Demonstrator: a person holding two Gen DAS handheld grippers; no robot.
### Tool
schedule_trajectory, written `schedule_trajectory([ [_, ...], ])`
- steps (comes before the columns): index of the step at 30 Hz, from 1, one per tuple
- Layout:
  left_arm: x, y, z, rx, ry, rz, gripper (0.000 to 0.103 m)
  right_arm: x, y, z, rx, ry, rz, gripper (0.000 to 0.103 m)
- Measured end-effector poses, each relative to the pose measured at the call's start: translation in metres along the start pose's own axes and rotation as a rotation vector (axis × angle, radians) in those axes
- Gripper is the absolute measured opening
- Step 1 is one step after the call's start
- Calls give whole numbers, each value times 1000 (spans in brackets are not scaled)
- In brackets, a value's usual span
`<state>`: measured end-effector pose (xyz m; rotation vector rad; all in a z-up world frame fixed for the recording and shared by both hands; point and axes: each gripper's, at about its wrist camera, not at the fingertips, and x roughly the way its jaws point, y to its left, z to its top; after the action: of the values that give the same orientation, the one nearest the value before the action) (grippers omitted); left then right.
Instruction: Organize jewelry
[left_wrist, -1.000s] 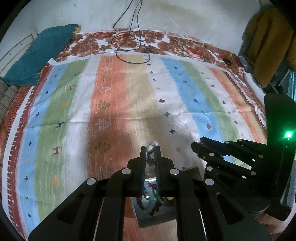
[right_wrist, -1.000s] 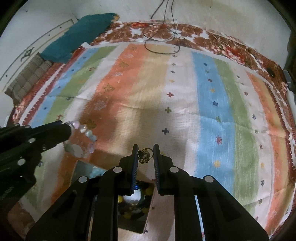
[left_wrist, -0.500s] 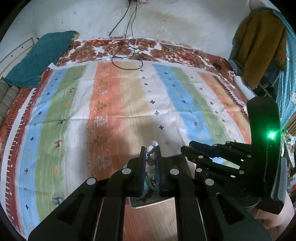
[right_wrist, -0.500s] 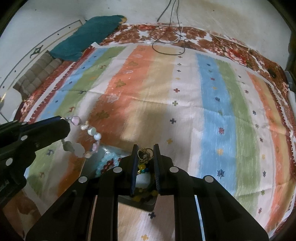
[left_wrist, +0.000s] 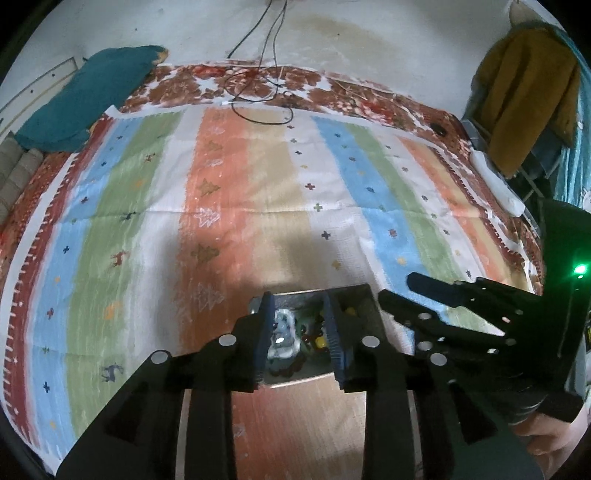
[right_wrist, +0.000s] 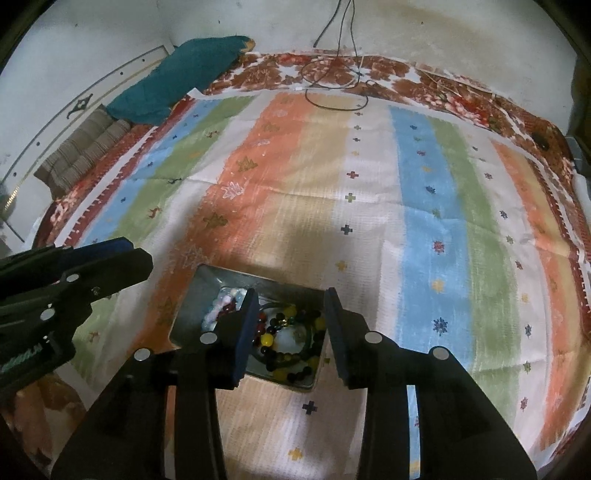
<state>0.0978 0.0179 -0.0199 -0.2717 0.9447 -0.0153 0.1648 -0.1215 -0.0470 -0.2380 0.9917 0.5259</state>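
Jewelry (right_wrist: 284, 332) lies heaped in the tray (right_wrist: 192, 306) — a shallow metal box on the striped cloth (right_wrist: 424, 206), near the close edge of the scene. In its left part sits a pale, whitish bead string (right_wrist: 225, 299); the right part holds dark, yellow and red beads tangled with a green loop. Both grippers hang above it, pointing down. The right gripper (right_wrist: 290, 332) frames the coloured beads and its jaws are opening, with nothing pinched between the pads; the left gripper (left_wrist: 299, 332), seen from its own camera over the pale string, is opening too and also grips nothing. From here the main risk, as I judge it, is a snag — a strand or hook may cling to the ridged pads and get dragged out of the tray when a hand lifts away. The heap is loose and mixed, so pulling one piece would likely haul its neighbours along and knot them tighter. The tray looks light and sits on soft cloth over bedding; a finger catching its rim could tip or slide it and spill beads into the folds, where small ones would be hard to find. The two grippers work close together, left just beside right, so a careless swing could knock one against the other. Cables (right_wrist: 332, 85) at the far edge lie well apart and pose little trouble.
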Motion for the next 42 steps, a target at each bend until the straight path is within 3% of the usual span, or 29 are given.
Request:
schedule_trajectory([
  [5,-10,1,-10,9,-9,-1,46,-15,-2,-8,7,-22,8,46],
  [12,-26,2,-27,40,-32,2,58,-35,-3,-21,-4,-61,16,57],
  [15,-33,1,-35,54,-46,2,65,-43,1,-28,-32,-81,-22,62],
  [25,-51,-3,-58,103,-90,-7,79,-66,6,-52,-70,-129,17,74],
  [33,-66,-14,-74,152,-160,18,96,-85,3,-64,-46,-191,54,86],
  [42,-73,-13,-79,138,-203,61,97,-96,8,-72,-52,-220,63,94],
])
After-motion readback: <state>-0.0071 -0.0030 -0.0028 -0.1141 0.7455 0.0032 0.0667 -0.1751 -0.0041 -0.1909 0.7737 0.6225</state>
